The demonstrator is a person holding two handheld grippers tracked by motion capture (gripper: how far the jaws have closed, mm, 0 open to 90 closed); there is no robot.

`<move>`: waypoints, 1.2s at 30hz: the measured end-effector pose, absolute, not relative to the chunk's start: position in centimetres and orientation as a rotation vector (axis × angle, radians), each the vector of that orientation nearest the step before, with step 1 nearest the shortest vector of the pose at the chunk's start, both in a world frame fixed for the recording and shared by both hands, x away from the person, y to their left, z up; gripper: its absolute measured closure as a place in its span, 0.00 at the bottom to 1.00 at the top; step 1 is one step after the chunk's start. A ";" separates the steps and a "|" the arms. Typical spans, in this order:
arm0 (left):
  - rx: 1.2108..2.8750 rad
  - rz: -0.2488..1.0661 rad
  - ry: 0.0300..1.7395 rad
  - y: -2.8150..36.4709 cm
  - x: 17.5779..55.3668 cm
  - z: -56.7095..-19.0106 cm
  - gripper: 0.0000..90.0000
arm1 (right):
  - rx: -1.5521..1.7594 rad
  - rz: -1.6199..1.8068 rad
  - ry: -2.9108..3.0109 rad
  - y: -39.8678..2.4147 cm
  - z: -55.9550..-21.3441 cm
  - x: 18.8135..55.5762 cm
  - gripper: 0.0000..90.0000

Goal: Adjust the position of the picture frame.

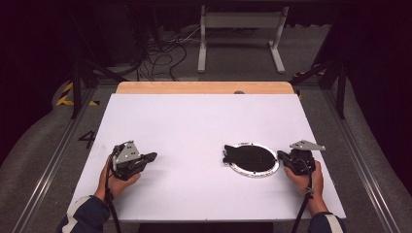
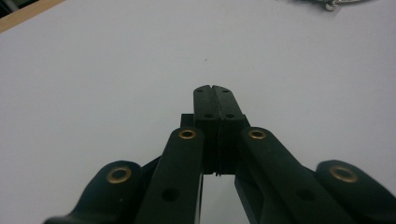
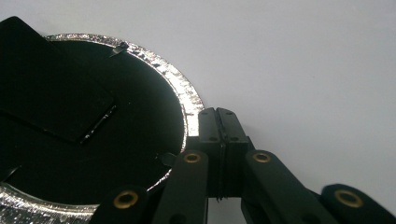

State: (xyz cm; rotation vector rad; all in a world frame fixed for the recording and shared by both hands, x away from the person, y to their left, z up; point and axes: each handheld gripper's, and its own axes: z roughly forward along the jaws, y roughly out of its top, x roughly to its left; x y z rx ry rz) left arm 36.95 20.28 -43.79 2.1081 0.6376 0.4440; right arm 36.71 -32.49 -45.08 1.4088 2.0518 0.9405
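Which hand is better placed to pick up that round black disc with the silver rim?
Right. The right gripper sits shut at the disc's silver rim, tips beside its edge. The left gripper, also shut, lies far across the bare white table.

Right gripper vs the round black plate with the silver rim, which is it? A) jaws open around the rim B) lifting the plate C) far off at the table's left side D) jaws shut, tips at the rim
D: the right gripper has its jaws pressed together, tips at the edge of the round black plate with the silver rim, which lies flat on the white table.
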 end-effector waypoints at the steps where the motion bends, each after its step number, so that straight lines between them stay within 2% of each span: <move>1: 2.115 0.439 0.621 19.7 37.3 -43.7 1.00 | 1.421 0.930 2.048 -32.4 -45.1 37.0 1.00; 20: 2.175 0.352 0.524 14.0 40.8 -43.7 1.00 | 1.379 0.908 2.099 -31.5 -45.4 39.2 1.00; 36: 2.220 0.311 0.438 6.7 43.2 -43.1 1.00 | 1.271 0.948 2.175 -28.4 -45.6 39.2 1.00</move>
